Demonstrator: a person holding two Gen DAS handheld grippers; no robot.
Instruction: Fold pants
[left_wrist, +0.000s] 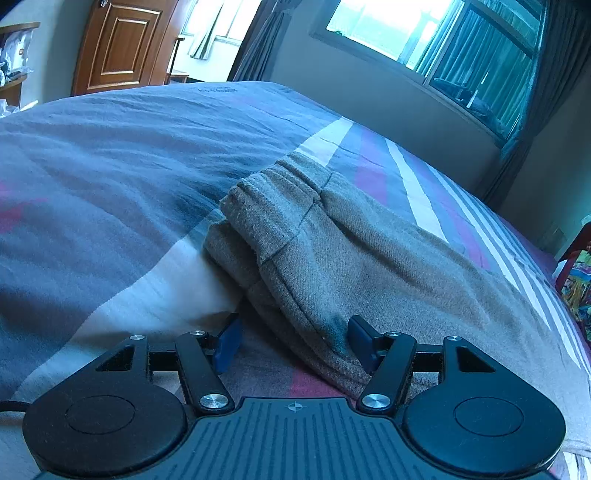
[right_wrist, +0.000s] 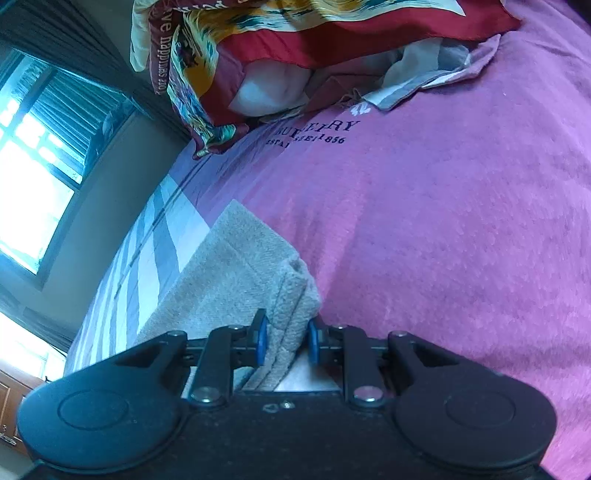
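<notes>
Grey-brown pants (left_wrist: 332, 251) lie folded on the striped bed cover (left_wrist: 110, 155), waistband end toward the far side. My left gripper (left_wrist: 293, 341) is open, its blue pads on either side of the pants' near edge, with the folded edge between the jaws. In the right wrist view the pants (right_wrist: 236, 273) show as a folded grey end. My right gripper (right_wrist: 284, 339) has its blue pads pressed on a bunched stack of that fabric, shut on it.
A pink bed cover (right_wrist: 443, 221) with dark lettering fills the right wrist view. A red and yellow patterned pillow (right_wrist: 295, 44) lies at its far end. A window (left_wrist: 443, 40) with curtains and a wooden door (left_wrist: 122, 44) stand beyond the bed.
</notes>
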